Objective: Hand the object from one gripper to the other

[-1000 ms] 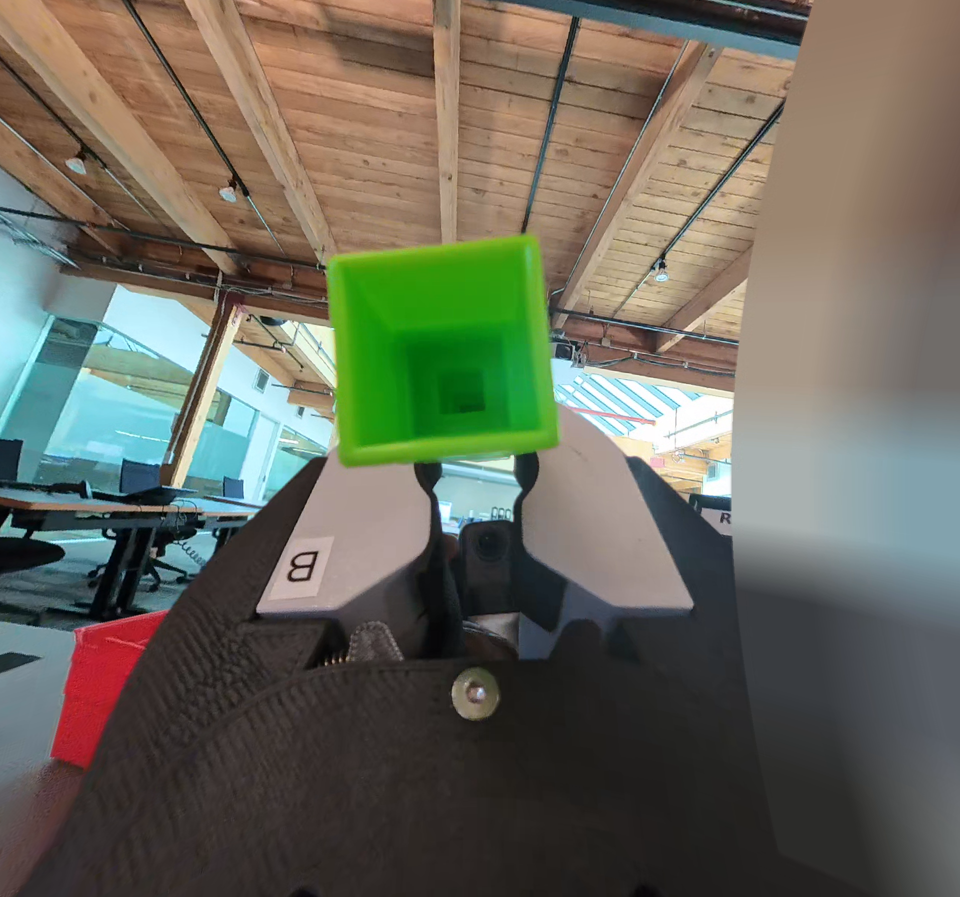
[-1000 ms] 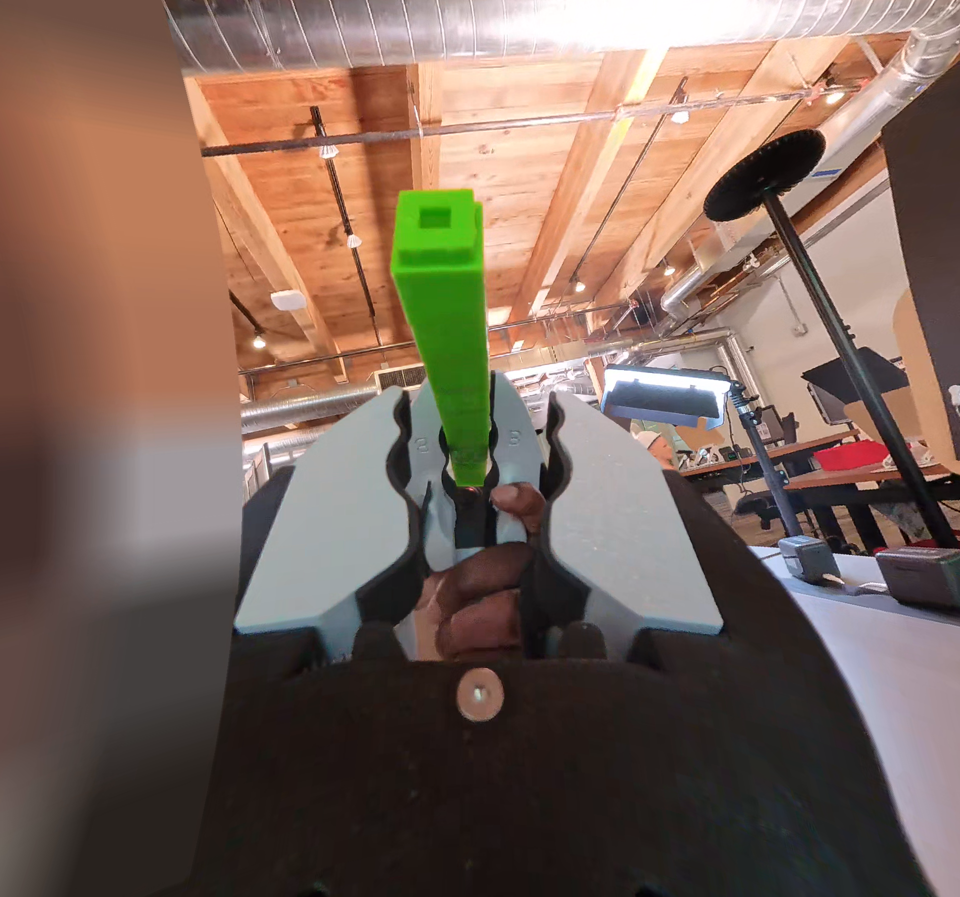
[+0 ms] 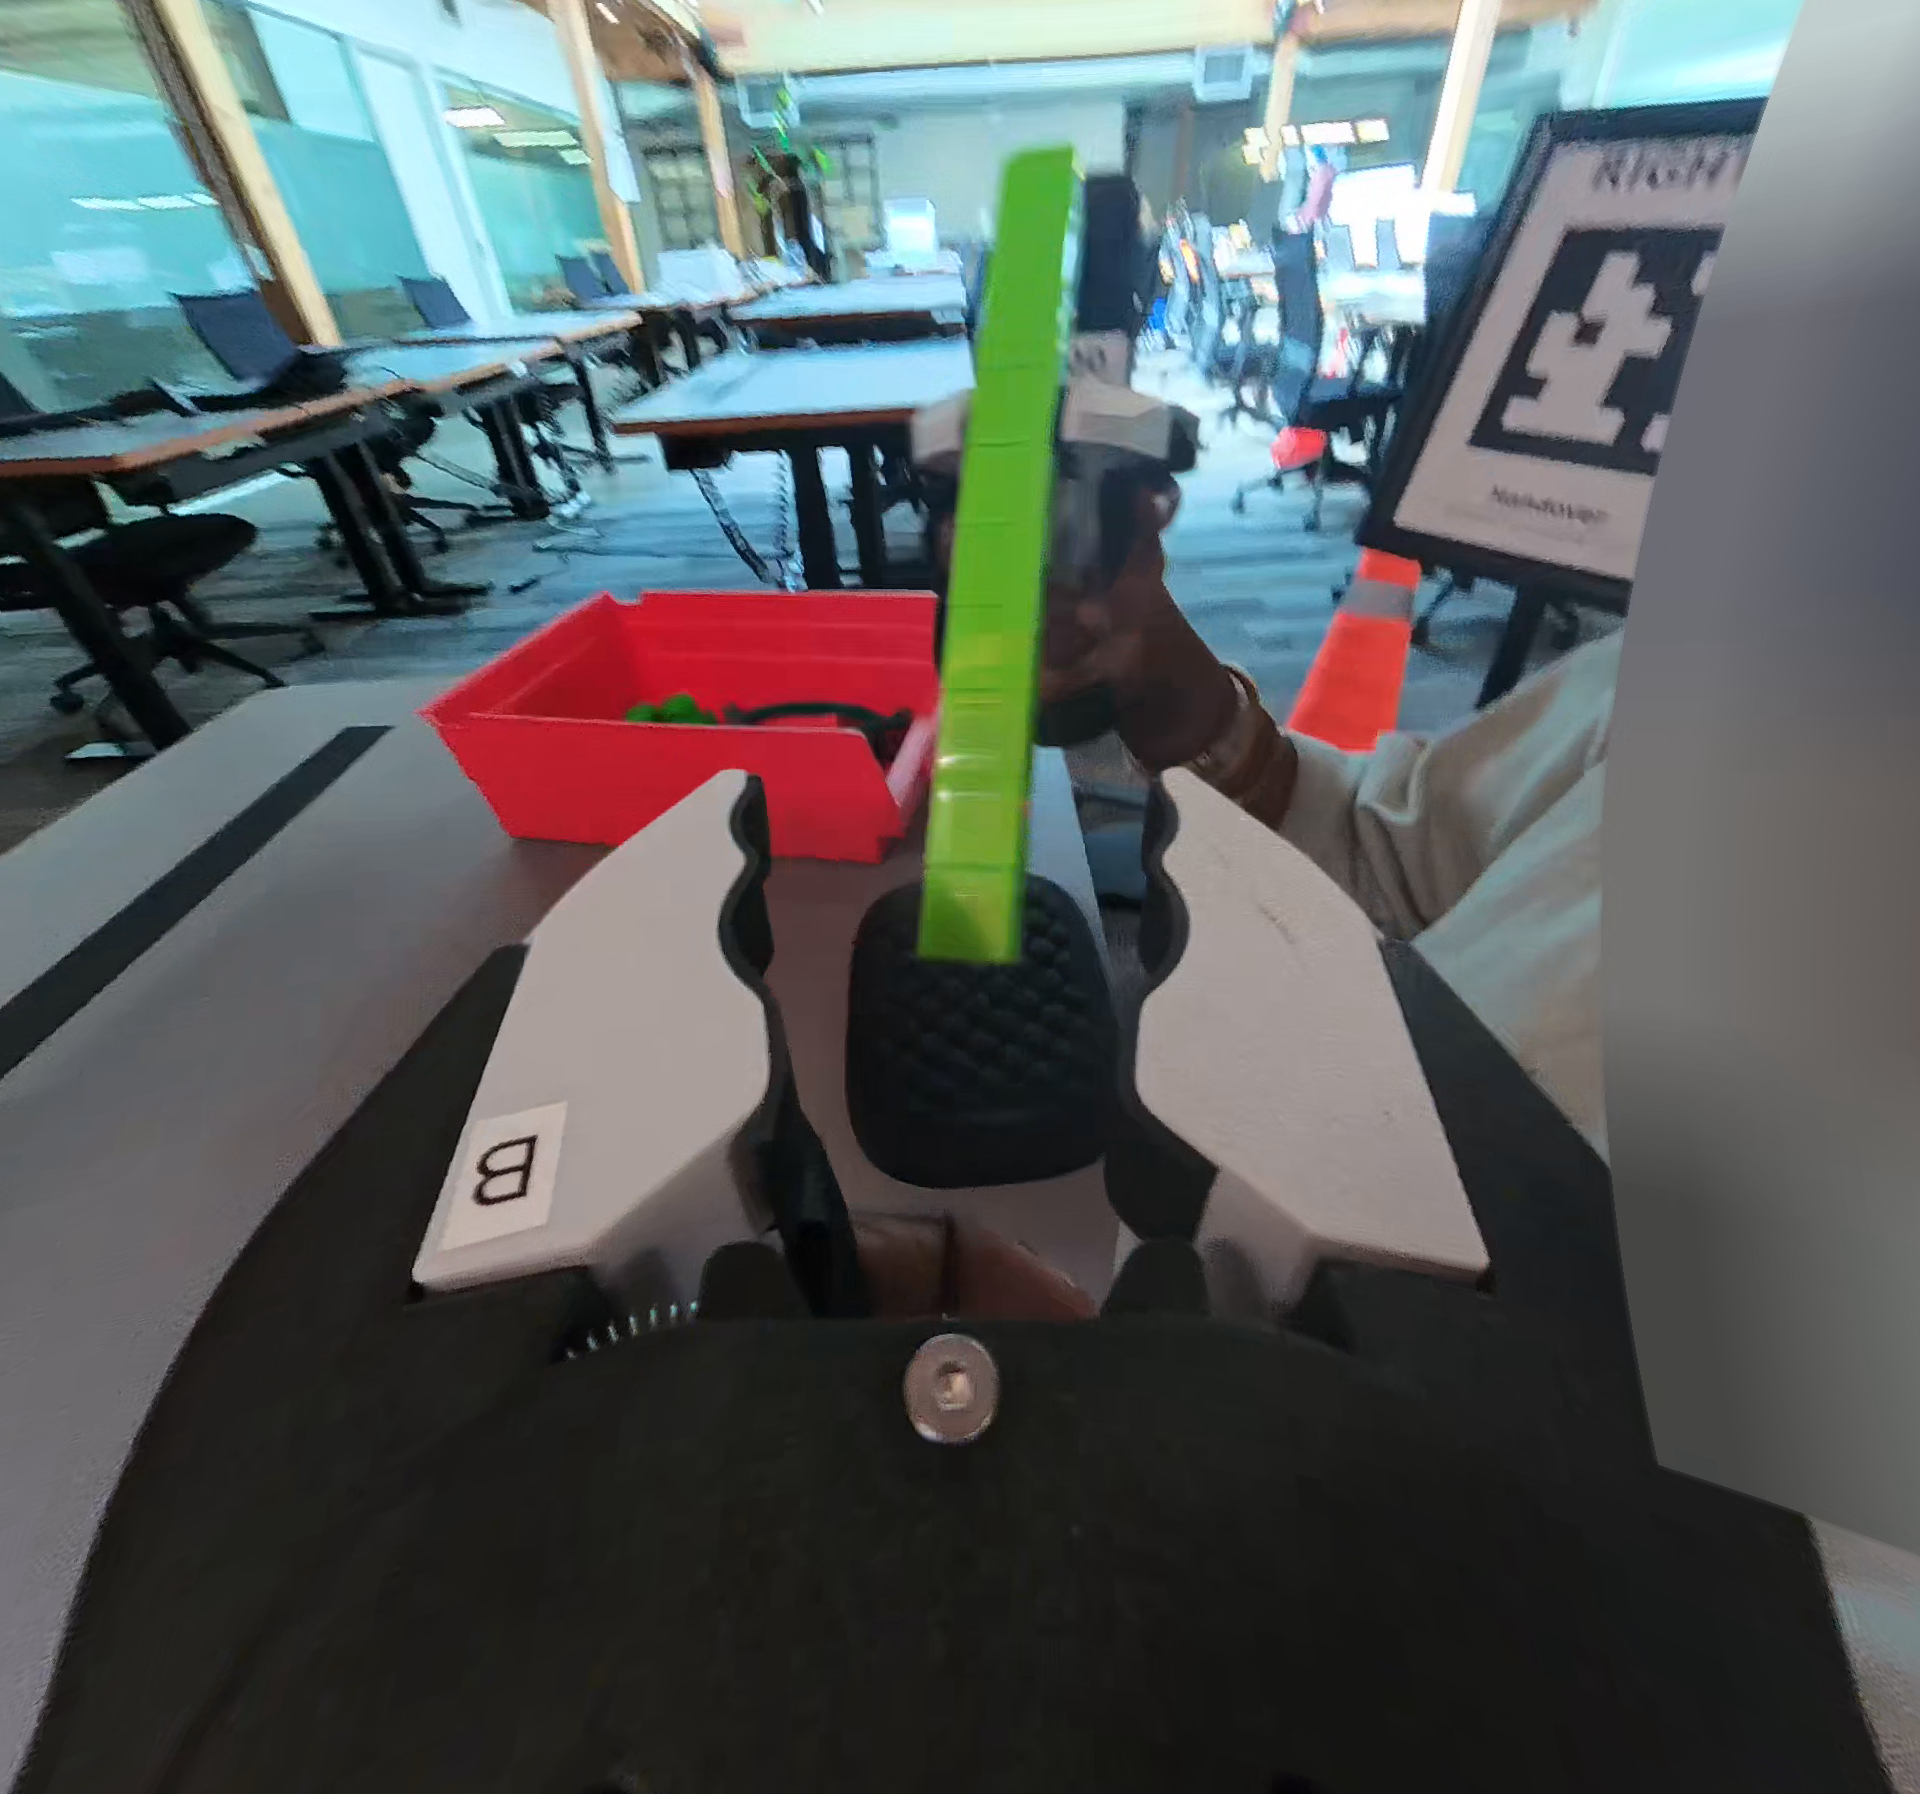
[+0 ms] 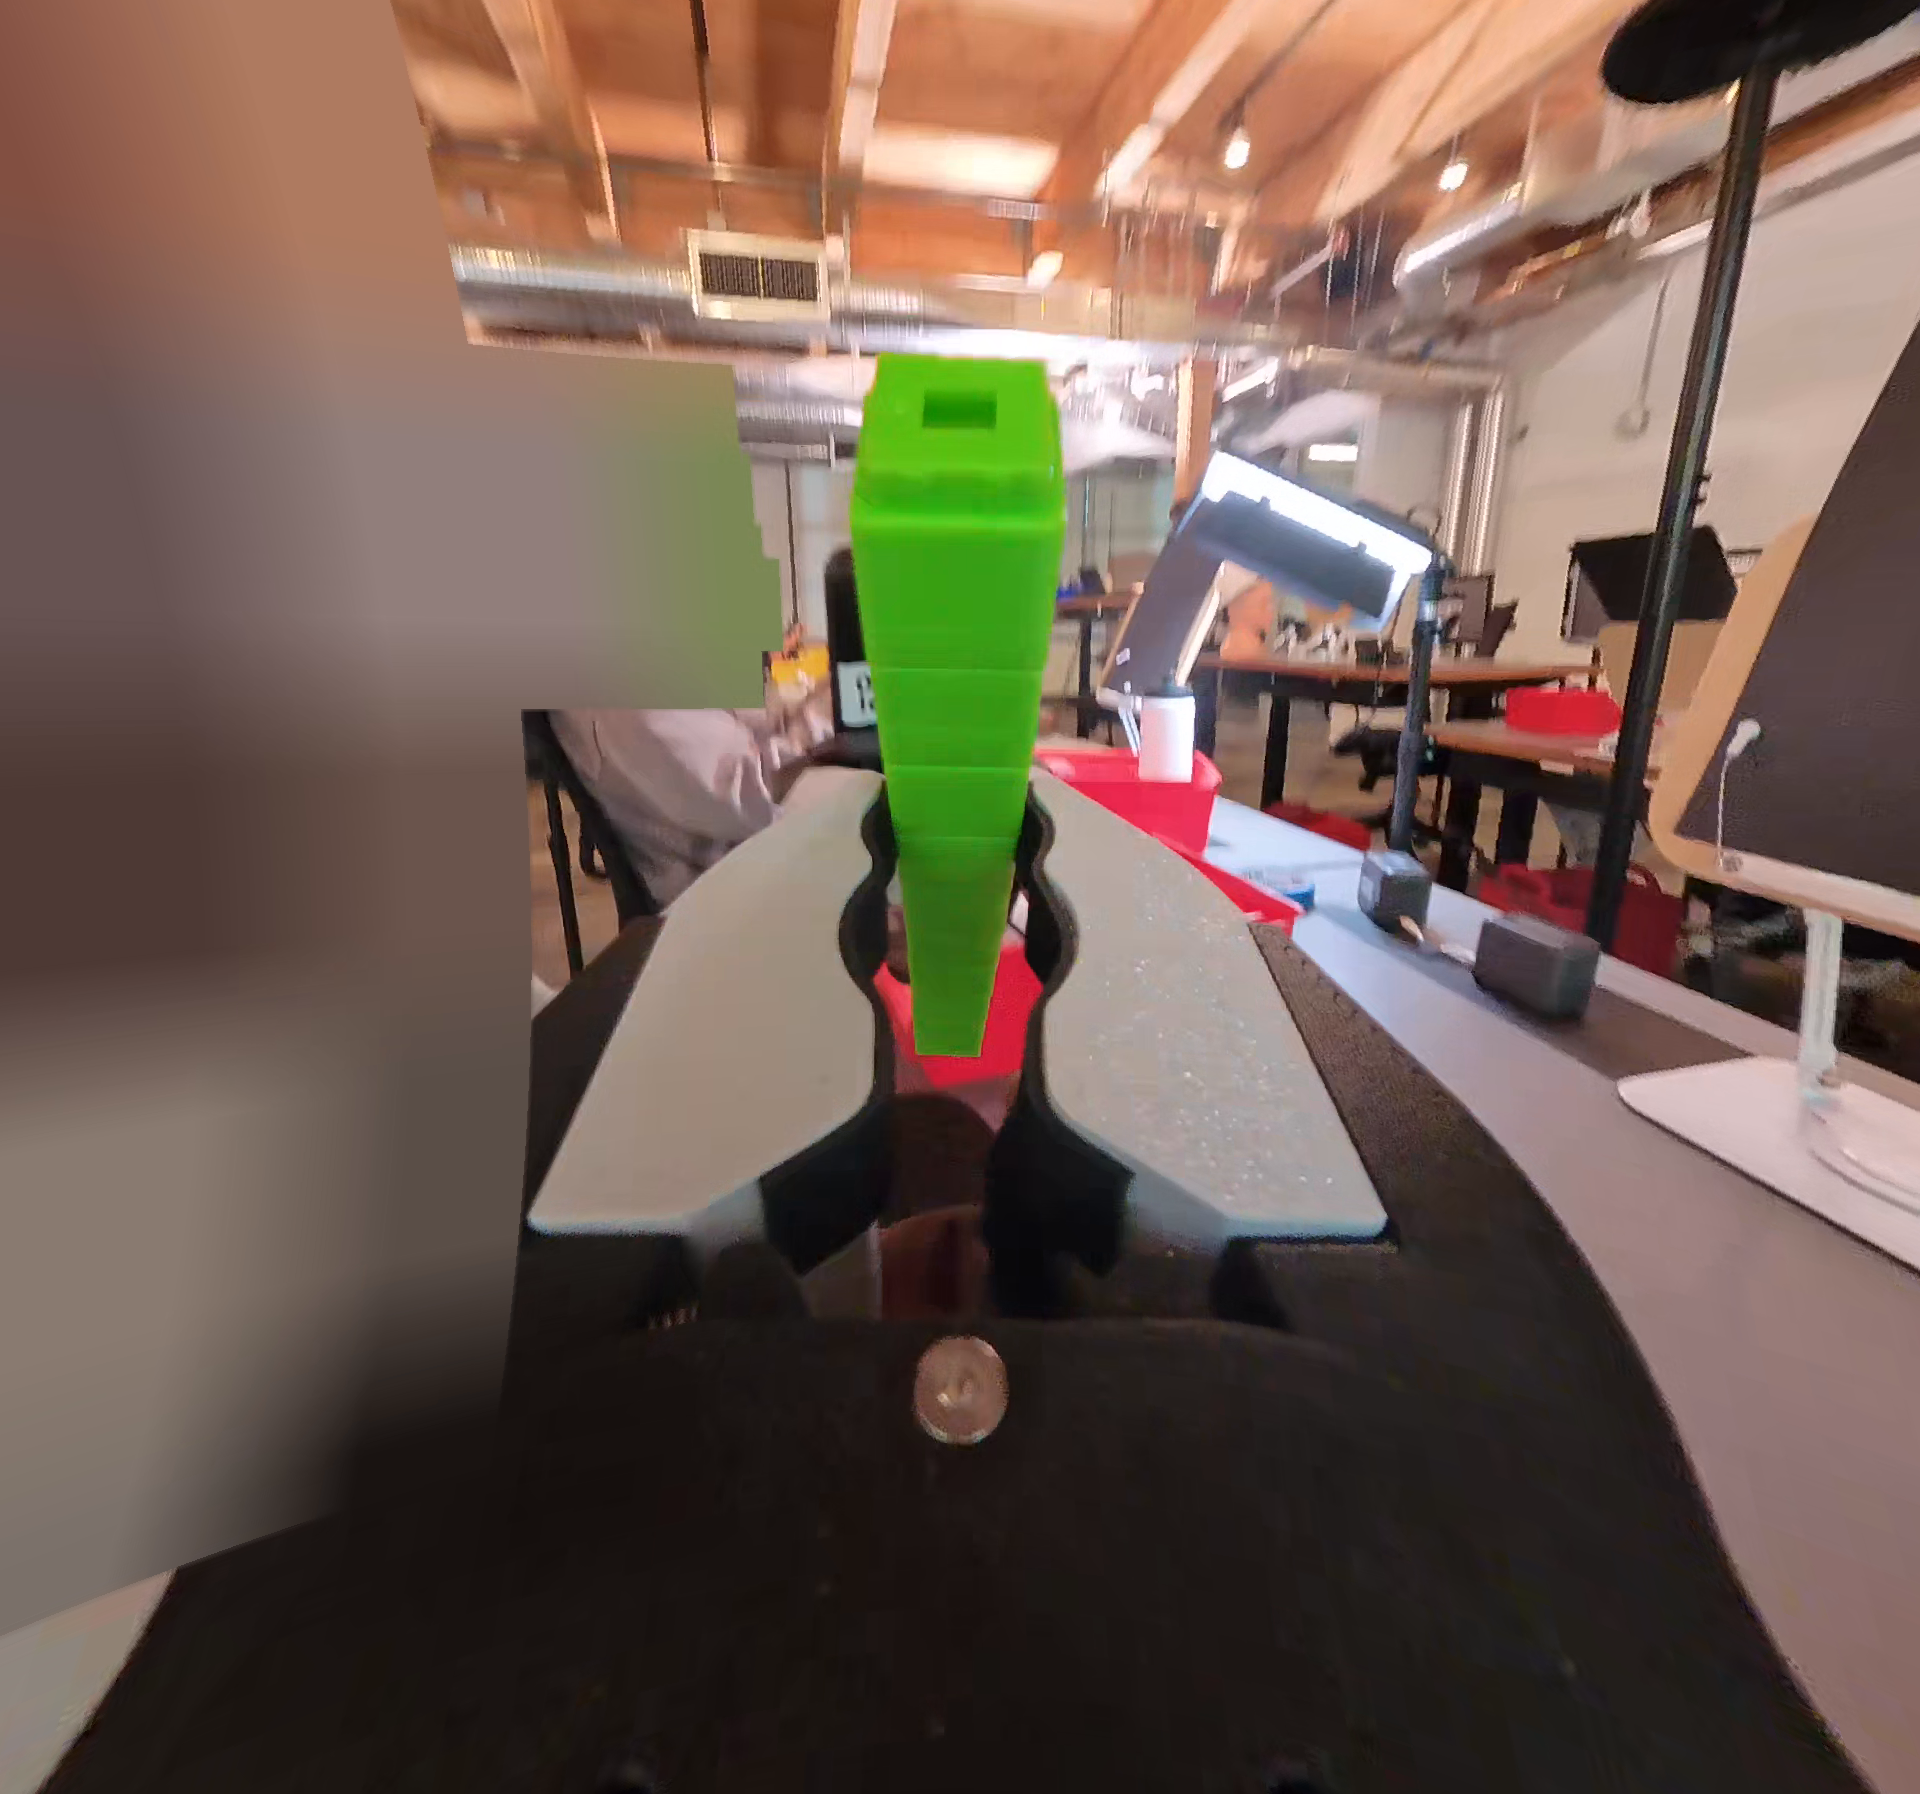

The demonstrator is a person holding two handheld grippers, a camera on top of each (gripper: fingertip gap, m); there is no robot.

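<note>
The right gripper (image 4: 956,788) is clenched on the green tapered tower (image 4: 956,705), held up just right of the red bin (image 3: 675,705). The left gripper (image 3: 951,788) gapes released either side of its near end. It looks light, stiff, smooth plastic (probably slippery), so pinch the flat faces squarely.

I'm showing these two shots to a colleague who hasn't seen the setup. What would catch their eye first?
The bright green segmented bar stands out: it rises upright between the fingers of the right hand-held gripper, which is shut on it. In the left wrist view the same bar stands ahead of the open left hand-held gripper. Behind it, a red bin sits on the grey table.
</note>
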